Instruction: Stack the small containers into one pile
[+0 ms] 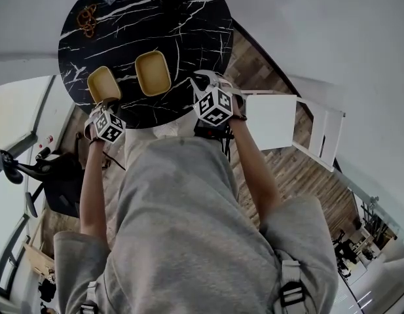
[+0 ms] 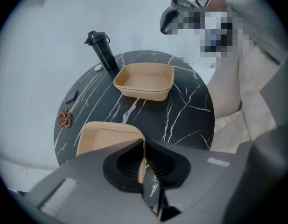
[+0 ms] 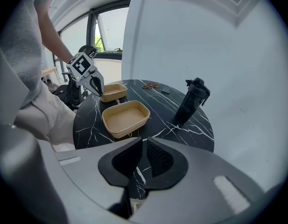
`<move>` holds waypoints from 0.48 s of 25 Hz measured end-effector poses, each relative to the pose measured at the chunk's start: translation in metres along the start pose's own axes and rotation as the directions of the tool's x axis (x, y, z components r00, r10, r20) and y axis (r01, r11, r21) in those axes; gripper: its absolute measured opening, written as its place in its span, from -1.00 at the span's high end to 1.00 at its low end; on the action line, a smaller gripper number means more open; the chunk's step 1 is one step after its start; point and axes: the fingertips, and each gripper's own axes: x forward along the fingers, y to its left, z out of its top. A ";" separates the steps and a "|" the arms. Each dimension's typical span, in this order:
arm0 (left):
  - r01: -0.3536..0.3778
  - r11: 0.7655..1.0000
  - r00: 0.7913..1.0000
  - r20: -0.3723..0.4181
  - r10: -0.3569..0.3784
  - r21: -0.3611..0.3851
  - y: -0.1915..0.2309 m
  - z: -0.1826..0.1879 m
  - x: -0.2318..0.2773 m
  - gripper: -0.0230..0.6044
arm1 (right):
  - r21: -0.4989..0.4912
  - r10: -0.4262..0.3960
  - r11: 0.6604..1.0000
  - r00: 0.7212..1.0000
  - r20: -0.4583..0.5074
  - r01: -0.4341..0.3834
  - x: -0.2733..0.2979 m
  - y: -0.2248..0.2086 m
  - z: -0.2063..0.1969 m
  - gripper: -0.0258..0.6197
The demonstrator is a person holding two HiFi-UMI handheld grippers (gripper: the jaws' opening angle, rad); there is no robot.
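Two tan containers sit on the round black marble table (image 1: pixel 195 38). My left gripper (image 1: pixel 107 104) is shut on the near rim of the left container (image 1: pixel 103 84); its thin wall (image 2: pixel 143 158) stands pinched between the pads, and the tray (image 2: pixel 106 136) stretches away from the jaws. The second container (image 1: pixel 153 72) lies apart, to its right (image 2: pixel 144 80). My right gripper (image 1: pixel 205 80) hovers at the table's near edge, right of that container (image 3: pixel 126 119). Its jaws (image 3: pixel 144 143) stand a narrow gap apart with nothing between them.
A black bottle (image 3: pixel 190 101) stands at the far side of the table (image 2: pixel 102 50). A small brown knotted object (image 1: pixel 87 19) and a small flat dark item (image 2: pixel 71 96) lie near the far left rim. A white chair (image 1: pixel 280 120) stands right of the table.
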 end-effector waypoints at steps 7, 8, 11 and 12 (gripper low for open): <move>-0.074 0.993 0.991 0.101 0.083 -0.088 0.010 0.027 -0.028 0.88 | -0.011 0.014 1.000 1.000 -0.002 -0.014 0.005 0.004 0.000 0.78; -0.086 0.990 0.987 0.125 0.099 -0.108 0.011 0.036 -0.034 0.88 | -0.012 0.014 1.000 1.000 -0.002 -0.014 0.005 0.004 -0.001 0.79; -0.114 0.987 0.973 0.189 0.134 -0.112 0.012 0.067 -0.049 0.89 | -0.007 0.015 1.000 1.000 -0.009 -0.015 0.005 0.002 -0.005 0.79; -0.122 0.988 0.968 0.207 0.140 -0.098 0.011 0.077 -0.054 0.89 | -0.006 0.015 1.000 1.000 -0.012 -0.016 0.005 0.002 -0.006 0.79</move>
